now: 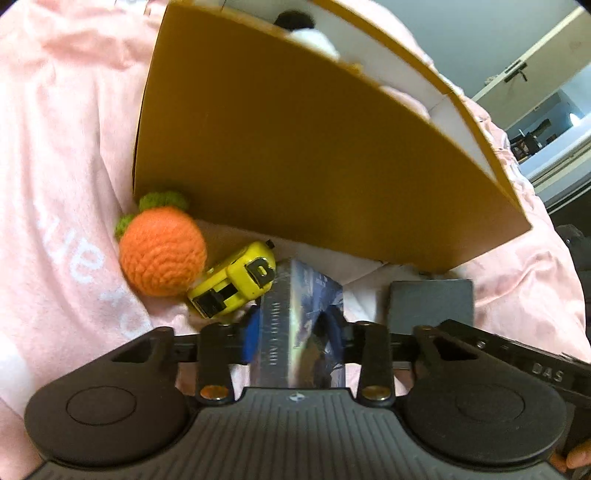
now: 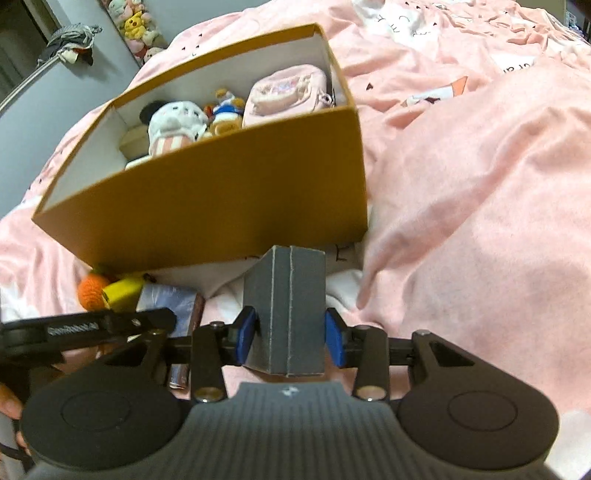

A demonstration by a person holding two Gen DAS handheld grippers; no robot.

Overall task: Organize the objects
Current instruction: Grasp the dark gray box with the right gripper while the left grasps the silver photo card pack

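My left gripper [image 1: 291, 332] is shut on a shrink-wrapped dark blue box [image 1: 295, 295], which stands upright between the blue pads on the pink bedspread. My right gripper [image 2: 290, 338] is shut on a grey box [image 2: 284, 295], held upright just in front of the yellow-brown cardboard box [image 2: 221, 206]. The grey box [image 1: 430, 306] also shows in the left wrist view, right of the blue box. An orange crochet fruit [image 1: 162, 251] and a yellow tape measure [image 1: 236, 284] lie against the cardboard box's [image 1: 295, 147] near wall.
The cardboard box holds a white plush toy [image 2: 173, 122], a small doll [image 2: 223, 110] and a pink pouch [image 2: 284, 92]. Rumpled pink bedding [image 2: 480, 184] spreads to the right. A grey wall and a shelf of plush toys [image 2: 136, 26] stand behind the bed.
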